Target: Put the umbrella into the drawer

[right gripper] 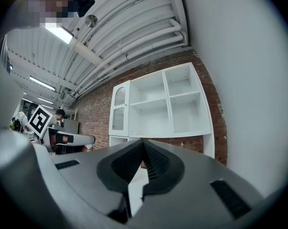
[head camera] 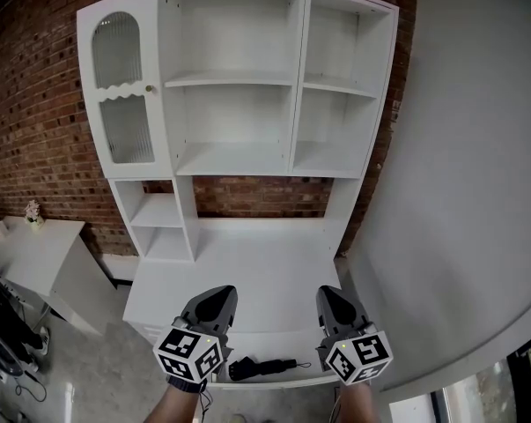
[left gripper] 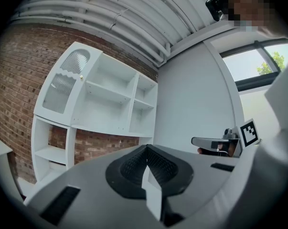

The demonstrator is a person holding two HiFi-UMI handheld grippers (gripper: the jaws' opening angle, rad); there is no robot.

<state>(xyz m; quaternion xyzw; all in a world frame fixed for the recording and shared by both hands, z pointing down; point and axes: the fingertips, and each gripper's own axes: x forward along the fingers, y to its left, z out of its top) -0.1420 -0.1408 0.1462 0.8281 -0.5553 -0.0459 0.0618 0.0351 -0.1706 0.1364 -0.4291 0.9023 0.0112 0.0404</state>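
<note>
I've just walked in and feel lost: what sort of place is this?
Probably a converted industrial space used for testing: bare brick wall, exposed ceiling pipes, and a lone white shelf cabinet staged against it.

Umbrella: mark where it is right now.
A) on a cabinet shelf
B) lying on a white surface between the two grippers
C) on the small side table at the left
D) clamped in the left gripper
B: in the head view the folded black umbrella lies on the white surface between the left gripper and the right gripper, both shut on nothing.
</note>
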